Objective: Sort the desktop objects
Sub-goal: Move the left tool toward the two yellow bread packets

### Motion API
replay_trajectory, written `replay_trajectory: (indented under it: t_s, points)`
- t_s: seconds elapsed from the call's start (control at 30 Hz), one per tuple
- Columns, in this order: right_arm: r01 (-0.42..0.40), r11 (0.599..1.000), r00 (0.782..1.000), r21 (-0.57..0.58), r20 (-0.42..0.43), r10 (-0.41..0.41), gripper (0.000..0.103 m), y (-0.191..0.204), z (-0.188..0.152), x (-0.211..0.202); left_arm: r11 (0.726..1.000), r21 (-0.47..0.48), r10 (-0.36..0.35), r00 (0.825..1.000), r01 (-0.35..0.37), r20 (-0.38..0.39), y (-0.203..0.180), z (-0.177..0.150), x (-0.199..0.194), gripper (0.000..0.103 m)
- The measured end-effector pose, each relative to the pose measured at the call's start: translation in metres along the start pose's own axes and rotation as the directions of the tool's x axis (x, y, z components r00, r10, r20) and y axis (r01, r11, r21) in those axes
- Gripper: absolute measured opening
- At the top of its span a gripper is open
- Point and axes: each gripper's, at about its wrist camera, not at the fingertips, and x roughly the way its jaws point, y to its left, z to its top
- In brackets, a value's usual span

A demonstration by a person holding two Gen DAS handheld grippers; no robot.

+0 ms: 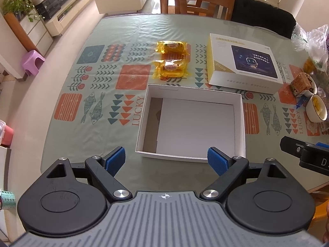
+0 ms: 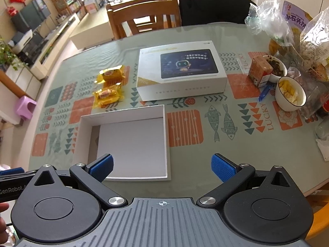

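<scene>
Patterned cloth covers the bench (image 1: 86, 123). Left hand-held gripper (image 1: 166, 160) wide, holding nothing. Two yellow snack packets (image 1: 171, 70) lie at 11 o'clock of the open white box (image 1: 141, 119), which holds none; printed lid (image 1: 242, 65) at 1 o'clock. Right hand-held gripper (image 2: 162, 167) wide, holding nothing. Fits packets awaiting boxing or already unloaded.

open left gripper (image 1: 166, 160), empty white box (image 1: 242, 123)

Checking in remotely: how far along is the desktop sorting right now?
Nothing looks sorted yet: the open white box is empty. Nothing is in hand; the left gripper and right gripper are both open near the table's front edge. Still left: both yellow snack packets beyond the box, and perhaps the printed lid beside it.
</scene>
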Motion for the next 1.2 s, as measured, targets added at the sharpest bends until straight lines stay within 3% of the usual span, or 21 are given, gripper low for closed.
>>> replay_trajectory:
  t_s: [0.37,0.77,1.2]
  points:
    - [-0.005,0.997,0.999,-0.071,0.033,0.007,0.103,0.005,0.002,0.003,0.997,0.012,-0.076,0.997,0.076,-0.016,-0.001,0.006,0.007,0.103]
    - [0.009,0.998,0.999,-0.065,0.034,-0.007,0.103,0.011,0.015,0.009,0.998,0.035,-0.059,0.998,0.06,-0.03,-0.002,0.021,0.016,0.103]
    - [0.052,0.997,0.999,-0.048,-0.01,-0.053,0.103,0.022,0.04,0.035,0.997,0.035,-0.066,0.998,0.066,-0.024,0.004,0.059,0.035,0.103]
